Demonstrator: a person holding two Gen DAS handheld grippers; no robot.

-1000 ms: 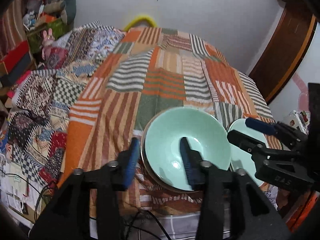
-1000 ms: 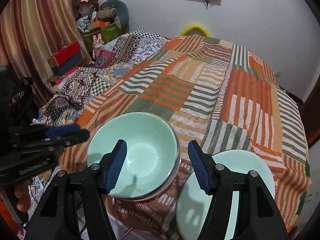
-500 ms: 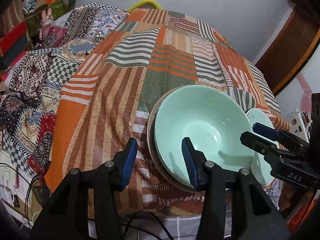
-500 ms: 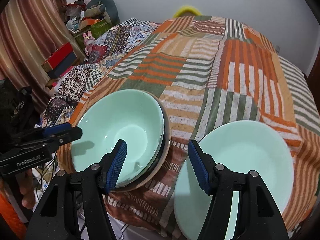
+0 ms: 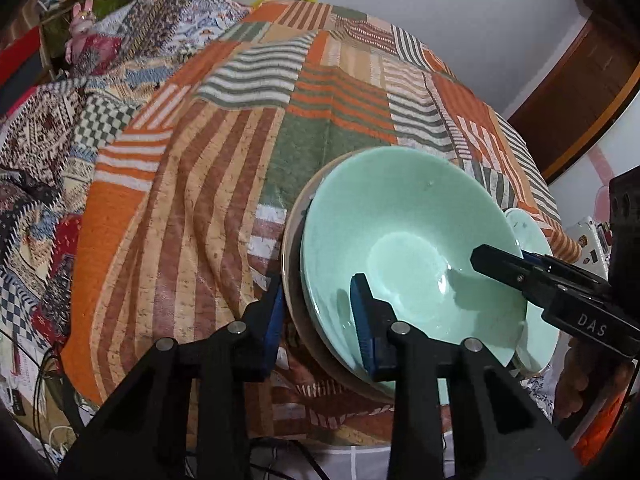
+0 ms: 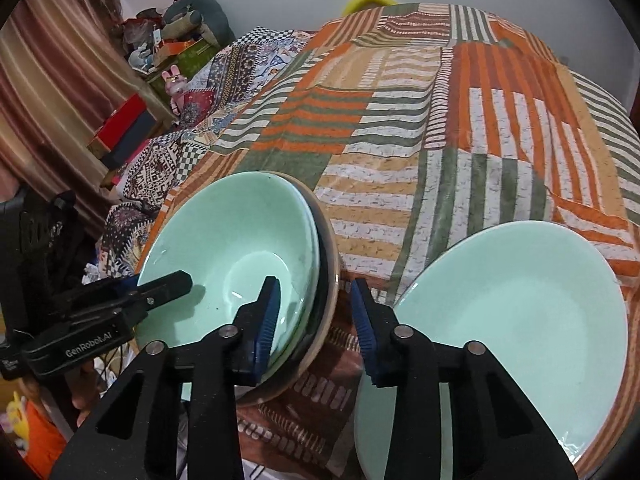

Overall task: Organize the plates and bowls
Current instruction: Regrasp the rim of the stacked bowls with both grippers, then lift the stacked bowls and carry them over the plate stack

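Observation:
A mint-green bowl point(image 5: 412, 252) sits nested in a darker tan-rimmed bowl point(image 5: 294, 264) at the near edge of the bed; the stack also shows in the right wrist view point(image 6: 240, 248). My left gripper point(image 5: 318, 312) is open and straddles the stack's left rim, one finger inside the bowl, one outside. My right gripper point(image 6: 316, 312) is open and straddles the stack's right rim the same way. A mint-green plate point(image 6: 516, 320) lies to the right of the stack, just beside my right gripper's outer finger.
The striped patchwork bedspread point(image 5: 320, 92) covers the bed, which drops off just below the dishes. Patterned quilts point(image 5: 48, 132), boxes and soft toys point(image 6: 172, 52) lie to the left. A wooden door point(image 5: 580, 88) stands at the right.
Both grippers have come down and forward onto the bowl stack, so each now has one finger inside the green bowl and one outside its rim. Both remain open.

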